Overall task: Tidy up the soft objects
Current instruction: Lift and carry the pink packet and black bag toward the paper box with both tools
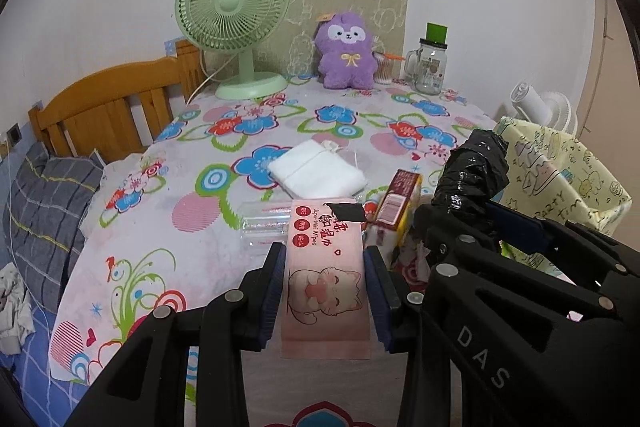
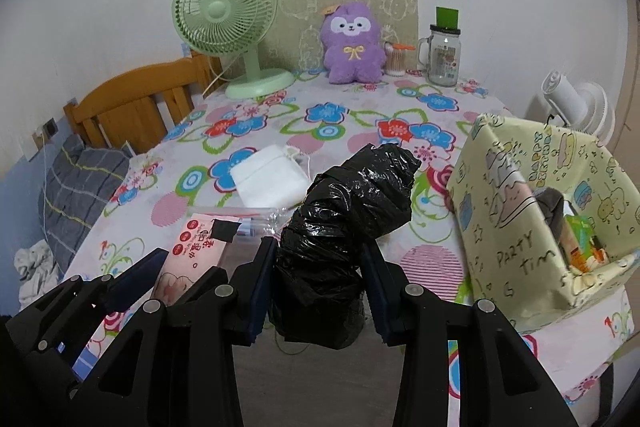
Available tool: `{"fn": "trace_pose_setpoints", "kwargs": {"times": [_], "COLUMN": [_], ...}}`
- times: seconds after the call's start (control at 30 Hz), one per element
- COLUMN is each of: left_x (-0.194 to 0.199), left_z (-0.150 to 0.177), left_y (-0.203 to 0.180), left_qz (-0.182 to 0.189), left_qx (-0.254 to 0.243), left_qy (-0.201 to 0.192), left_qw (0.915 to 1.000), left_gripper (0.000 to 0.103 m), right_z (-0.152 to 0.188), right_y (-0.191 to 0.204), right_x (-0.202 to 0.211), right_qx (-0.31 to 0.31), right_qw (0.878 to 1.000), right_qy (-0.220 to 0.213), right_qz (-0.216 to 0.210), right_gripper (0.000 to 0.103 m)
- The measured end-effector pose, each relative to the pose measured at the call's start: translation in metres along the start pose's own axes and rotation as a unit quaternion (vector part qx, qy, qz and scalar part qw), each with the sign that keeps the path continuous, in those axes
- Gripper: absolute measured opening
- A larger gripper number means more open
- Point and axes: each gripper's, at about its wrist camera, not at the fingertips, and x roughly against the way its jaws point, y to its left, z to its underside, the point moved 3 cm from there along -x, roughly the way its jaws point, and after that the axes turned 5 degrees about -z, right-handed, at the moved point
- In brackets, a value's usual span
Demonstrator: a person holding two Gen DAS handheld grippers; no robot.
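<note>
My left gripper (image 1: 324, 263) is shut on a pink pack of wet wipes (image 1: 326, 279) with a cat picture, held just above the flowered tablecloth (image 1: 168, 187). My right gripper (image 2: 318, 267) is shut on a roll of black plastic bags (image 2: 344, 219), which also shows in the left wrist view (image 1: 472, 175). The wipes pack shows at the left of the right wrist view (image 2: 192, 251). A folded white cloth pouch (image 1: 316, 173) lies mid-table. A purple plush toy (image 1: 348, 51) sits upright at the back. A yellow cartoon-print box (image 2: 520, 211), open-topped with items inside, stands at the right.
A green desk fan (image 1: 236, 27) and a glass jar with a green lid (image 1: 430, 67) stand at the back. A clear plastic bottle (image 1: 264, 223) and a red-brown carton (image 1: 400, 199) lie near the wipes. A wooden bed headboard (image 1: 108, 107) is at the left.
</note>
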Motion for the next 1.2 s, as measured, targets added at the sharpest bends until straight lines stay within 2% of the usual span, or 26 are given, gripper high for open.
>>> {"fn": "trace_pose_setpoints", "kwargs": {"times": [0.63,1.2], "left_x": [0.034,0.054], "left_z": [-0.033,-0.056], "left_y": [-0.022,-0.055], "left_qz": [0.004,0.014], "left_qx": [-0.014,-0.023], "left_qy": [-0.039,-0.067], "left_qw": [0.9991,0.9974], "left_gripper": [0.040,0.040], "right_z": [-0.029,-0.052], "right_y": [-0.012,-0.042], "right_x": [0.041,0.074], "right_qx": [0.005,0.007], "right_qw": [0.999,0.997], "right_qy": [-0.040,-0.070], "right_qz": [0.003,0.016], "right_gripper": [0.045,0.045]}}
